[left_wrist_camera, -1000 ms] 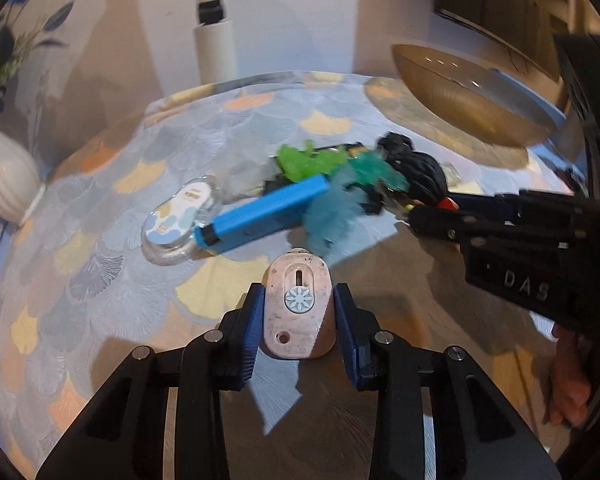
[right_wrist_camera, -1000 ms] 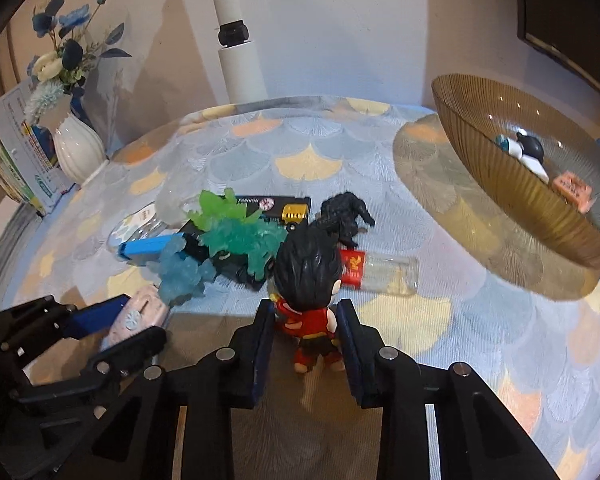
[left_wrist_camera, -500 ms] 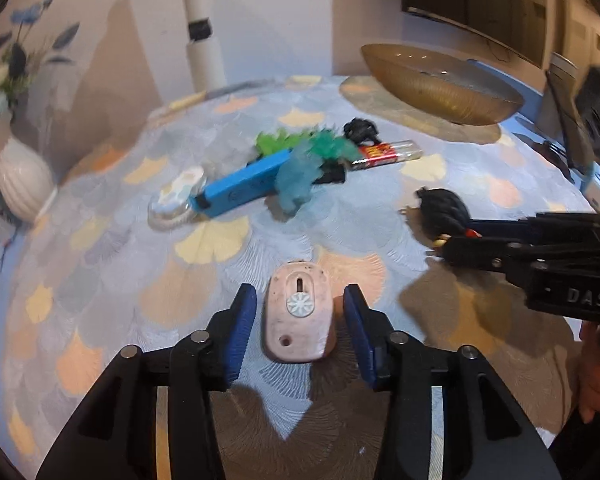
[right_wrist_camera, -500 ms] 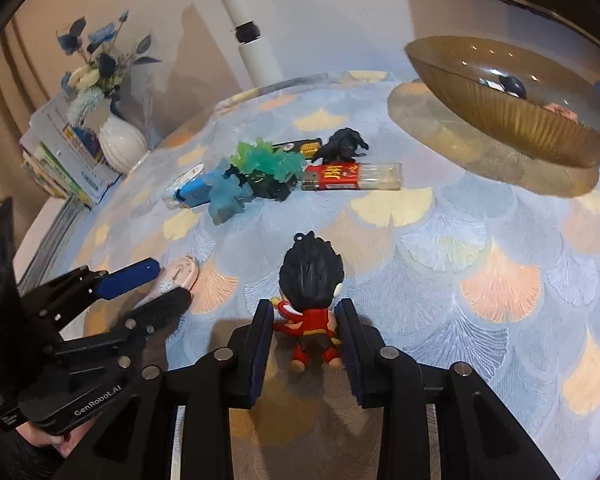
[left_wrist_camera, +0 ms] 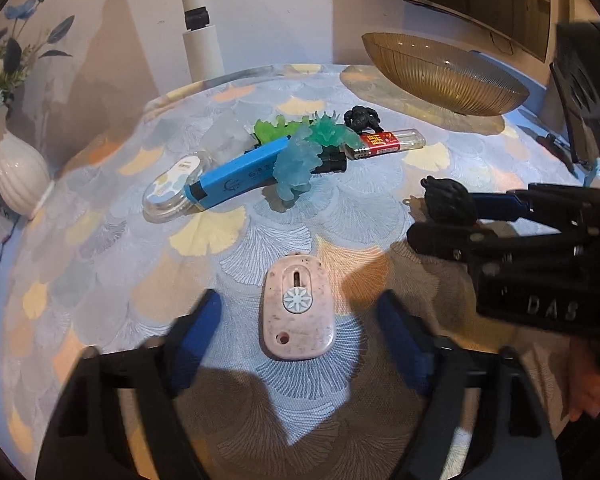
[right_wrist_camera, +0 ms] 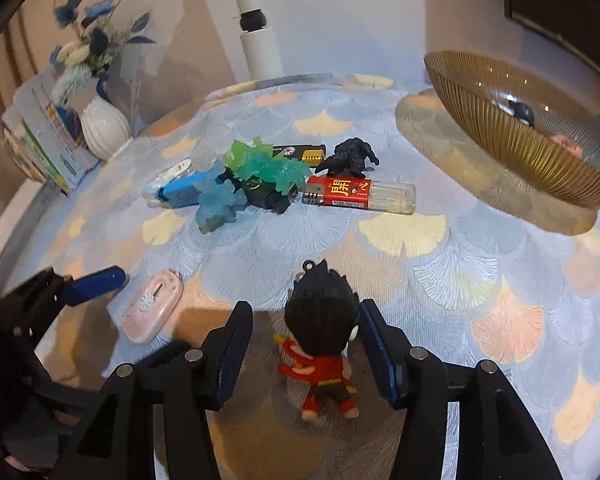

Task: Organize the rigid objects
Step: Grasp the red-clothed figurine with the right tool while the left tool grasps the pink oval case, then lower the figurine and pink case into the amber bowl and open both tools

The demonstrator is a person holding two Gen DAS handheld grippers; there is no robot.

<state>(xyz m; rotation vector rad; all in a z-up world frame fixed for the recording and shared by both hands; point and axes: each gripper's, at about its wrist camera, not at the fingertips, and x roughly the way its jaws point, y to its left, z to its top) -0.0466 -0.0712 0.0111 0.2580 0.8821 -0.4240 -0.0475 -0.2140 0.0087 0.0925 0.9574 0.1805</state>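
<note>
A pink oval case with a white flower button lies flat on the patterned tablecloth between the wide-open fingers of my left gripper; it also shows in the right wrist view. A red-suited figurine with black spiky hair lies on the cloth between the open fingers of my right gripper, which no longer clamp it. Its black head shows in the left wrist view at the right gripper's tips.
A pile sits mid-table: blue box, clear oval case, green and teal translucent figures, black gorilla figure, red lighter. An amber ribbed bowl with small items stands back right. A white vase stands left.
Both grippers pulled back from the pile toward the near table side, set their objects down and opened; the pink case and the figurine now rest free on the cloth.
</note>
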